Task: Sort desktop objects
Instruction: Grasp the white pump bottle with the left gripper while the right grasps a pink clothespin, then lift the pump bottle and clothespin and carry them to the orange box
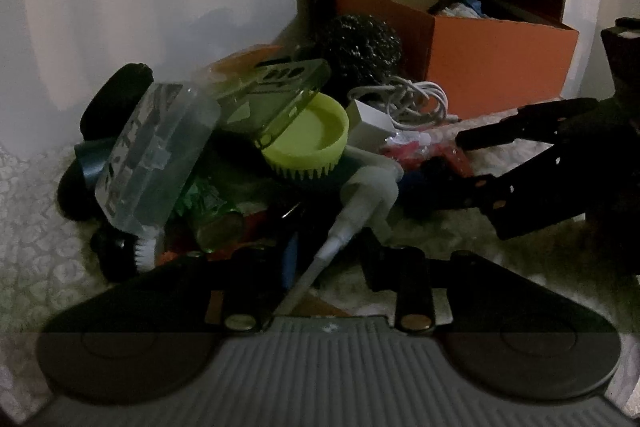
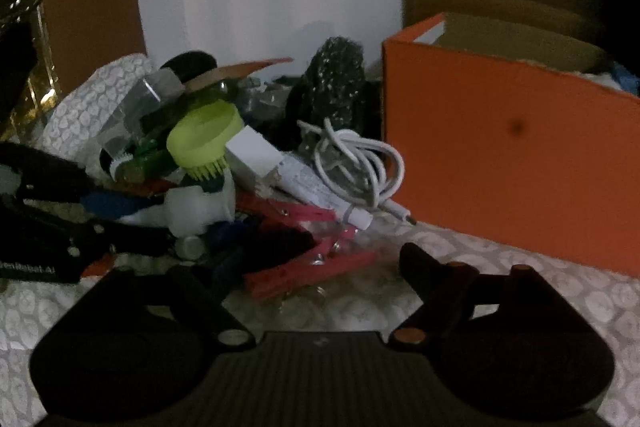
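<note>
Left and right wrist views, dim light. The unsorted pile lies on the desk [image 1: 24,227], against the pale wall and to the left of the orange box [image 1: 500,59], which already holds a few items.

(a) Left tongs [image 1: 316,255]: set narrow at the near edge of the pile. The thin dip tube of a white pump head [image 1: 368,187] runs down between the two fingers. I cannot tell whether the pads actually press on it, as the shadow hides the contact.

(b) Right tongs [image 2: 308,279]: wide, with nothing between them, hovering low over the pink clothes pegs [image 2: 312,267] at the front of the pile.

(c) Other members of the pile: a lime bristle brush [image 1: 308,139] resting on top of the pump head, a clear phone case [image 1: 276,95], a clear bottle [image 1: 156,155], a coiled white cable [image 1: 412,99] and a steel scourer [image 1: 360,43] just beside the box.

Handling notes, as I judge them. The pump head is light, hard plastic. Its tube is slender, smooth and springy, so a grip there may slip or swing, and I would rather take the stouter collar. Lifting it is likely to tip the brush. The pegs are light and stiff and are best pinched across their flat sides. The cable is limp and will trail.
</note>
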`<state>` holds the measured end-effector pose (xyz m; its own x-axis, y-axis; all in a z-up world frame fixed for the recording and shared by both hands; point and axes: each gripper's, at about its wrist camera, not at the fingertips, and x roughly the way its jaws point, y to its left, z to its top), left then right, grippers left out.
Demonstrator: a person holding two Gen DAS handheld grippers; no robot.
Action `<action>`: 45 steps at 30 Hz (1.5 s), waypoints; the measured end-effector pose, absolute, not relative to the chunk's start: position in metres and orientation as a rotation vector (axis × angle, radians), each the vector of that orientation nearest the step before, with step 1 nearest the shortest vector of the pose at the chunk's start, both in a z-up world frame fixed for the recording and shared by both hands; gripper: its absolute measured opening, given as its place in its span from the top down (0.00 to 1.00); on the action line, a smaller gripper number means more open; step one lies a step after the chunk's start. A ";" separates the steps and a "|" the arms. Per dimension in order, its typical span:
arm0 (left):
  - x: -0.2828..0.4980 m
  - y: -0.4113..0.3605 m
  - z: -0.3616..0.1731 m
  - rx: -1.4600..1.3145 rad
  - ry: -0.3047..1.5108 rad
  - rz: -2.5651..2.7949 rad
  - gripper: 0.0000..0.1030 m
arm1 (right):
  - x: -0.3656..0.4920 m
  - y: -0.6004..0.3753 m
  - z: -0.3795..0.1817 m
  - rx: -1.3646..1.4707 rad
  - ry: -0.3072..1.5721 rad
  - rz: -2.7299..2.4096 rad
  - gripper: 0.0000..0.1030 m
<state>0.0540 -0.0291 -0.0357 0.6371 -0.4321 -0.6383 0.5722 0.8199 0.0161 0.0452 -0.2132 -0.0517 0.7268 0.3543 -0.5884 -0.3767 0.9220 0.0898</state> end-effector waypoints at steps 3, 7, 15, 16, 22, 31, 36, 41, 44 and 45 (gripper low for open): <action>0.051 -0.034 -0.036 0.243 0.659 -0.581 0.76 | 0.046 -0.214 -0.049 -0.013 0.654 0.441 0.42; 0.041 -0.041 -0.035 0.272 0.652 -0.611 0.82 | 0.033 -0.214 -0.048 -0.042 0.658 0.421 0.75; 0.037 -0.045 -0.035 0.260 0.660 -0.630 0.87 | 0.018 -0.219 -0.052 -0.049 0.649 0.363 0.77; 0.037 -0.046 -0.035 0.257 0.661 -0.629 0.87 | 0.018 -0.220 -0.052 -0.045 0.656 0.355 0.77; 0.041 -0.053 -0.033 0.246 0.666 -0.628 0.84 | 0.009 -0.222 -0.054 -0.035 0.659 0.303 0.69; 0.048 -0.060 -0.033 0.241 0.659 -0.618 0.77 | -0.002 -0.223 -0.056 -0.021 0.646 0.268 0.50; 0.049 -0.064 -0.031 0.249 0.646 -0.622 0.75 | -0.005 -0.221 -0.054 -0.020 0.634 0.264 0.50; 0.056 -0.068 -0.036 0.241 0.674 -0.639 0.83 | -0.008 -0.216 -0.055 -0.060 0.631 0.250 0.77; 0.055 -0.069 -0.036 0.234 0.679 -0.636 0.85 | -0.012 -0.217 -0.056 -0.060 0.612 0.243 0.80; 0.053 -0.069 -0.034 0.232 0.670 -0.630 0.85 | -0.013 -0.217 -0.055 -0.060 0.605 0.241 0.81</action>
